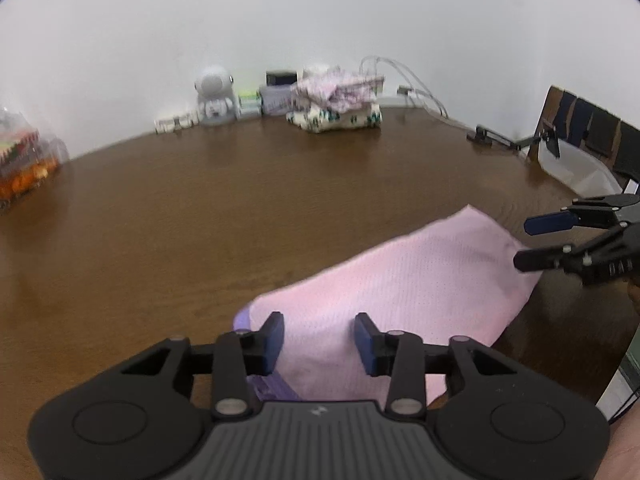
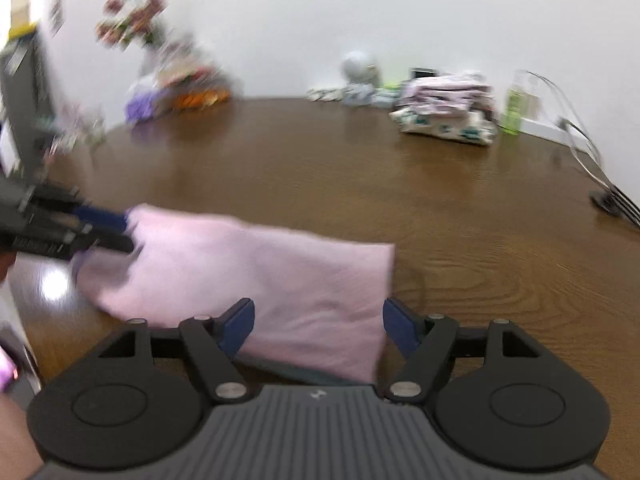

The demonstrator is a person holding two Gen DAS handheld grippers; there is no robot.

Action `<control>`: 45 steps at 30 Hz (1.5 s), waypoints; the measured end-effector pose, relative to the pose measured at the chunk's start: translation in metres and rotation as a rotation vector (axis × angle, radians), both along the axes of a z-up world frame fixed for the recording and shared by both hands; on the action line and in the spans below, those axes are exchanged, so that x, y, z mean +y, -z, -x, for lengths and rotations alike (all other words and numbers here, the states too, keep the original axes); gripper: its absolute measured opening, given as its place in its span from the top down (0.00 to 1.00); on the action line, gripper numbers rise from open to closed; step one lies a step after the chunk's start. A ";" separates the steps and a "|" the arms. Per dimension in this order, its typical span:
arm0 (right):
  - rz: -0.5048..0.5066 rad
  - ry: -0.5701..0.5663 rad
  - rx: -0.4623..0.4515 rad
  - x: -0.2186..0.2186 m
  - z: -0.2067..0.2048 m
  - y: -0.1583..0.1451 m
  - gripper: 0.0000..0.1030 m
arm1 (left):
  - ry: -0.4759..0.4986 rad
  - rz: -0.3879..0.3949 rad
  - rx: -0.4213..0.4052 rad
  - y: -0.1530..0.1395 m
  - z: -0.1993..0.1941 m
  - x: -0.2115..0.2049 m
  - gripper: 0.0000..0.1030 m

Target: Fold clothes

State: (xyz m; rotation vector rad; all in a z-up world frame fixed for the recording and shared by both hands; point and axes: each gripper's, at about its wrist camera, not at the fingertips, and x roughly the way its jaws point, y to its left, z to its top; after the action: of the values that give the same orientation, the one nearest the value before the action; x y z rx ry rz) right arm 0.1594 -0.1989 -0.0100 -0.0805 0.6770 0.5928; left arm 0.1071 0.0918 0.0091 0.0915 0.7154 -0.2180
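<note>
Brown wood-grain tabletop (image 1: 200, 208) fills your left wrist view. Along the far wall stand a white astronaut figurine (image 1: 214, 96) and a stack of folded patterned clothes (image 1: 338, 100). A tub of orange snacks (image 1: 24, 160) sits at the left edge. The folded pink mesh garment (image 1: 400, 292) lies flat beneath your left gripper (image 1: 319, 342), whose jaws are spread wide over it. Your right gripper (image 1: 532, 242) reaches in from the right, jaws parted at the cloth's far corner.

Your right wrist view is blurred. The garment (image 2: 260, 272) lies between the parted blue pads (image 2: 240, 324), with your left gripper (image 2: 116, 230) at its left end.
</note>
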 end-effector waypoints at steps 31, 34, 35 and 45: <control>-0.368 -0.097 0.518 -0.061 -0.099 0.037 0.92 | 0.186 -0.087 0.064 0.019 -0.047 -0.060 0.76; -0.371 -0.043 0.521 -0.068 -0.097 0.035 0.96 | 0.185 -0.078 0.071 0.019 -0.050 -0.062 0.76; -0.367 -0.037 0.512 -0.069 -0.096 0.033 0.97 | 0.187 -0.077 0.073 0.019 -0.051 -0.063 0.76; -0.169 0.046 0.311 -0.083 -0.083 -0.039 0.97 | 0.262 -0.047 -0.014 -0.004 -0.039 -0.083 0.67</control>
State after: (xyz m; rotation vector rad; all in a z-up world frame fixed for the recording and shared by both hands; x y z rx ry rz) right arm 0.2420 -0.2816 0.0294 0.1882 0.9245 0.6226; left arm 0.1460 0.0090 0.0133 0.2323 0.6941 -0.4507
